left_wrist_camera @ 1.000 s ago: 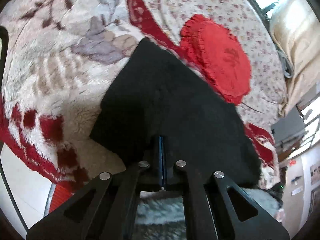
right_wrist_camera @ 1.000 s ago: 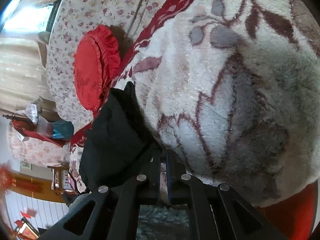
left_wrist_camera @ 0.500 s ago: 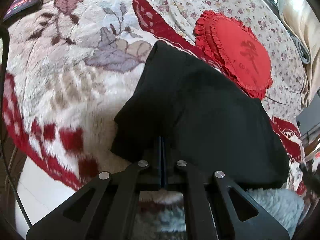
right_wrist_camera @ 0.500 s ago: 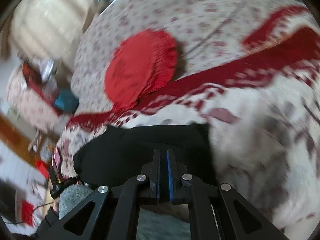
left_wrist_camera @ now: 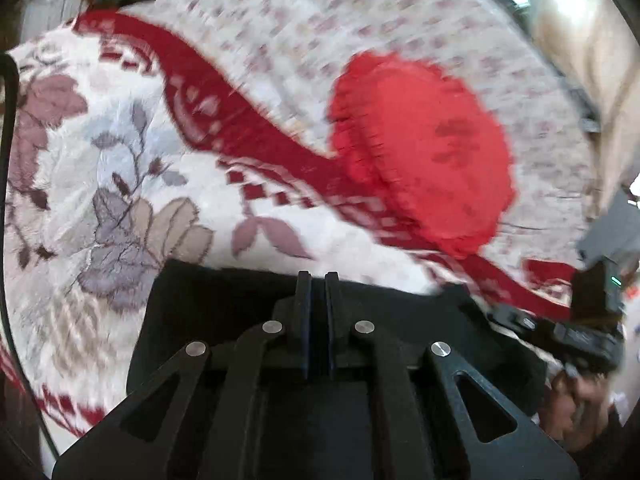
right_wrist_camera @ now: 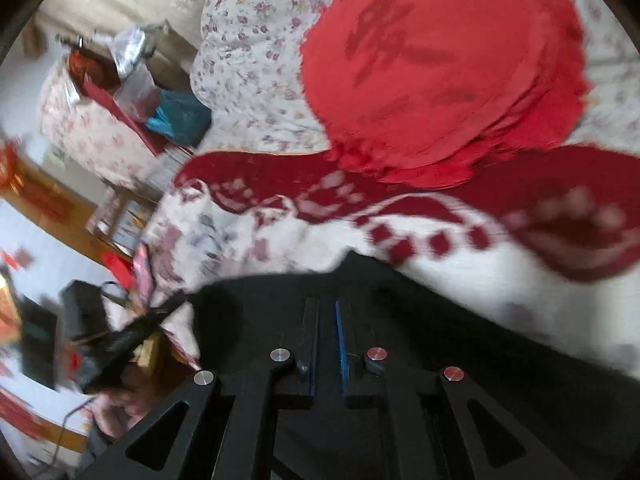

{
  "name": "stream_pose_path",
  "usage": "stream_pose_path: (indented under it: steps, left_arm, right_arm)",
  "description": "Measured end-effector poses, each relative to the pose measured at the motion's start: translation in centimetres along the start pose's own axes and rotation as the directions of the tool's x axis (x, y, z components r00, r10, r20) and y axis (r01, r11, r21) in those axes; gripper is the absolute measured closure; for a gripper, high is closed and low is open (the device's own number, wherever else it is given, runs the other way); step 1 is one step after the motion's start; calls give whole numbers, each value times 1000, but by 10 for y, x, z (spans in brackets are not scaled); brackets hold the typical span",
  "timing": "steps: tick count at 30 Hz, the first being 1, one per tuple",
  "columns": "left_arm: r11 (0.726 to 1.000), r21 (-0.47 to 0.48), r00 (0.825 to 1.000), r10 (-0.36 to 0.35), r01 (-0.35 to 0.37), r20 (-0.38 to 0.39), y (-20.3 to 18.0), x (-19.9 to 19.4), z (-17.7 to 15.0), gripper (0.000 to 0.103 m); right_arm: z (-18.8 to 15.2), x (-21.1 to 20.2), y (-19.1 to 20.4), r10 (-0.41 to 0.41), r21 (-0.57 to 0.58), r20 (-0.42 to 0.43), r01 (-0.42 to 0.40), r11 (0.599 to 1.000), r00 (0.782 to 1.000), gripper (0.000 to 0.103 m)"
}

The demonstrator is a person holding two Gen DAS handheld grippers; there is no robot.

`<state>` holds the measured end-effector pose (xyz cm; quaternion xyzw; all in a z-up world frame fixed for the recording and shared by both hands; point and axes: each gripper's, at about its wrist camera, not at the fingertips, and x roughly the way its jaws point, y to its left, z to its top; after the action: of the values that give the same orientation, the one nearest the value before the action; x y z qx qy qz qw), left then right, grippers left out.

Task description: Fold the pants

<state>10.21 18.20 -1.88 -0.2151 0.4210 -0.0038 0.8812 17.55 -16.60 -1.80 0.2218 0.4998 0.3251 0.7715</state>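
The black pants (left_wrist_camera: 224,308) lie folded on a fluffy white, red and floral blanket (left_wrist_camera: 120,168). My left gripper (left_wrist_camera: 315,276) is nearly closed over the pants' far edge, its jaws a narrow slit apart with black cloth around them. In the right wrist view the pants (right_wrist_camera: 460,344) spread under my right gripper (right_wrist_camera: 328,304), whose jaws are slightly apart with cloth around them. The right gripper also shows at the right edge of the left wrist view (left_wrist_camera: 560,332).
A round red frilled cushion (left_wrist_camera: 424,160) lies on the flowered bedspread (left_wrist_camera: 304,20) beyond the blanket; it also shows in the right wrist view (right_wrist_camera: 440,64). Off the bed's left side stand a cluttered chair with bags (right_wrist_camera: 132,92) and floor items (right_wrist_camera: 48,340).
Both grippers moved forward and lowered with the pants. The cloth now lies flatter and shorter in front of the jaws, and the red cushion looms closer. The right jaws have parted slightly.
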Motion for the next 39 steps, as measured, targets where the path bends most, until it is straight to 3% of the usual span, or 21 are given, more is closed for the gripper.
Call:
stream_pose_path:
  steps: [2,5,6,8,11,12,14,18,20,21,23,24,25,26,27,28,30,32,34,36,39]
  left_arm:
    - [992,-85,992,91,-98,-83,26,30,-3,100]
    - [975,-222,998,-22,9,-57,58,34,-18,100]
    - [974,-225,998,-27,14,-52,59,33,-19,100]
    - [977,-212,999,-19,10,-41,59,33,-21,100]
    - [977,-214,999,-19,11,-36,58,34,-22,100]
    - [977,-213,999,-20,12,-33,58,34,-23,100]
    - [980,-201,1000,-15,9,-28,56,34,-24,100]
    - [985,-175,1000,12,-16,-21,52,37,-22,100]
    - [986,-163,1000,23,-24,-12,50,37,-24,100]
    - [987,-159,1000,24,-25,-10,50,37,-24,100]
    - [987,-160,1000,20,-21,-6,51,36,-24,100]
    - [987,-162,1000,17,-17,-5,52,36,-25,100]
    - [987,-162,1000,15,-15,-5,52,37,-24,100]
    - [987,-163,1000,12,-13,-4,52,37,-25,100]
    - [987,-162,1000,12,-12,-2,52,37,-25,100]
    - [987,-161,1000,11,-11,-1,53,37,-25,100]
    - [986,-164,1000,8,-8,-2,53,37,-25,100]
    - [987,-163,1000,4,-4,-1,53,36,-25,100]
    - [987,-163,1000,4,-4,-1,53,36,-26,100]
    - [987,-162,1000,3,-3,-1,53,36,-26,100]
    - [988,-155,1000,-4,4,1,53,35,-26,100]
  right_arm:
    - [-1,28,-8,79,55,-47,-77,996,996,96]
    - [-3,35,-40,21,137,-44,-14,990,999,97]
    - [-6,23,-73,20,272,19,-24,962,1000,103]
    - [-14,2,-117,58,467,133,-115,877,989,103]
    - [-4,-16,-95,-77,357,168,12,934,983,101]
    - [1,-18,-80,-56,300,193,-5,954,980,100]
    - [10,-7,-45,90,189,194,-128,974,977,98]
    - [18,45,6,208,67,15,-209,976,978,98]
    - [23,71,-1,124,111,-58,-117,987,991,98]
    - [25,81,-22,18,207,-91,2,978,996,103]
    - [24,76,-53,66,391,-27,-51,919,997,103]
    - [25,64,-57,8,417,23,-17,909,1000,99]
    - [27,49,-50,-86,381,65,55,923,994,95]
    - [28,40,-41,-95,332,95,58,941,991,95]
    - [27,34,-31,3,278,96,-30,960,995,95]
    - [24,33,-25,93,250,62,-105,963,994,95]
    - [10,40,-8,253,157,-109,-235,959,961,95]
    - [-6,41,-3,212,50,-265,-206,977,941,96]
    - [-25,36,-34,58,22,-371,-54,998,927,103]
    - [-36,9,-79,168,200,-309,-109,974,936,103]
    - [-53,-62,-132,155,291,-115,-116,950,981,103]
